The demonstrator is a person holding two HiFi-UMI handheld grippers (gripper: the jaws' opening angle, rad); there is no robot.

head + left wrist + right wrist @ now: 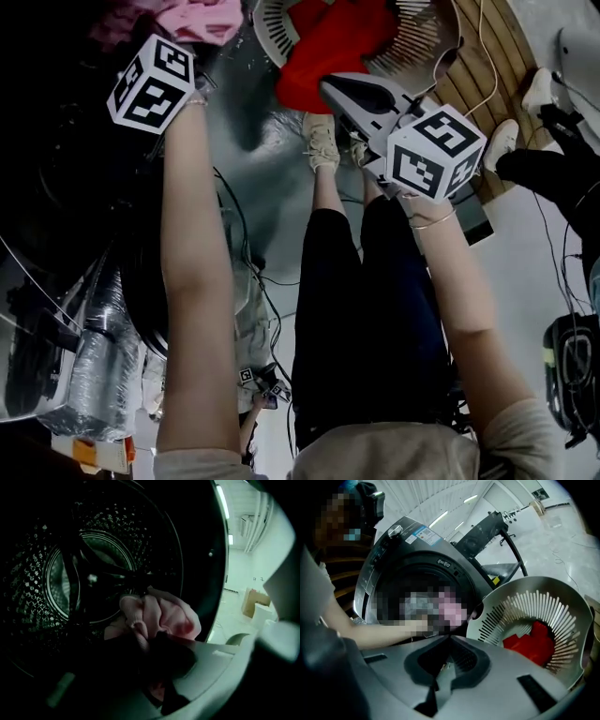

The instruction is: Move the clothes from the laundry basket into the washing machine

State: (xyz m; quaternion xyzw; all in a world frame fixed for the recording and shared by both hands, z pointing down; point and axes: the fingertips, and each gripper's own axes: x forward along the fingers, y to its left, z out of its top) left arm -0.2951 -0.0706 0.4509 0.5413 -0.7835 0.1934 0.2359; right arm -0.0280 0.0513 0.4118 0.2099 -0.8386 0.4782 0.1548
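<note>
Your left hand-held gripper (152, 641) reaches into the washer's drum (51, 573); its jaws are clenched on a pink cloth (164, 616), which bunches up just past the tips and also shows between the jaws lower down; the cloth sits at the drum's mouth, in front of the perforated wall and the round back plate. The dark door seal (206, 573) curves down the right side of the left gripper view, with bright floor beyond it.

Your right hand-held gripper (449, 637) is closed with nothing in it, the two tips meeting; it points toward the gap between the washer (393, 541) and the basket (511, 606). The white slatted basket stands just beside the washer's opening, tilted so you look into it; a red garment (532, 644) lies in it, against the lower wall. In the right gripper view your left forearm (370, 632) stretches across into the washer's round opening; the patch at its end is blurred over, though some pink shows there. From the head view the red garment spills over the basket's near rim, just ahead of the right hand-held gripper.
</note>
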